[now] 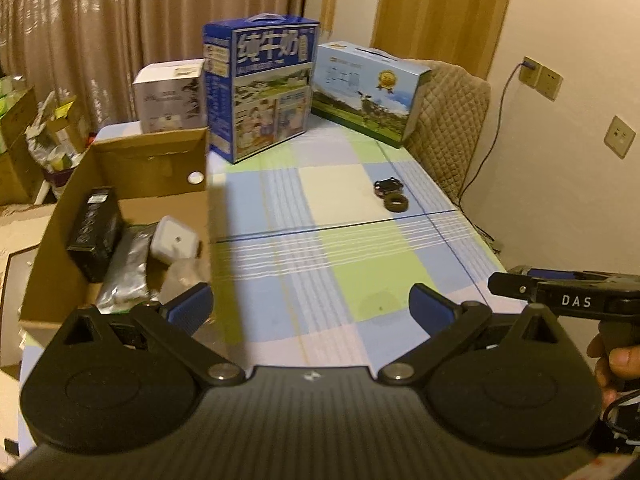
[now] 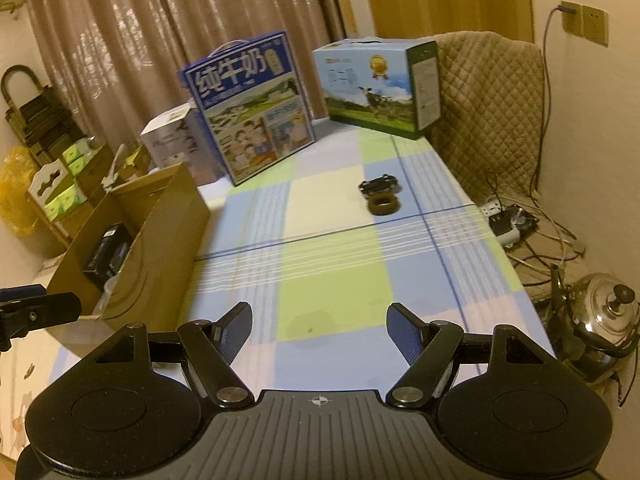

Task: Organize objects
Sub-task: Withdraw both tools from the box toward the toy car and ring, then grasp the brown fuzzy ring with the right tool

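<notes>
- Both grippers, left gripper [image 1: 310, 308] and right gripper [image 2: 319, 330], had fingers spread, holding nothing.
- Brown ring [image 2: 384, 205] and black clip [image 2: 379, 187] lay touching at 1 o'clock, well apart.
- Step judged: reaching; next, pinch one and carry it to the cardboard box [image 1: 120, 184] at 10 o'clock.

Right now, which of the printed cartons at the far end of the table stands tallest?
The dark blue milk carton with large white characters; the light blue cow carton beside it sits lower.

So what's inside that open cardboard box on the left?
Inside the cardboard box: a black carton, a silvery foil pouch, a white square item and clear plastic. Anything beneath them is hidden.
</notes>
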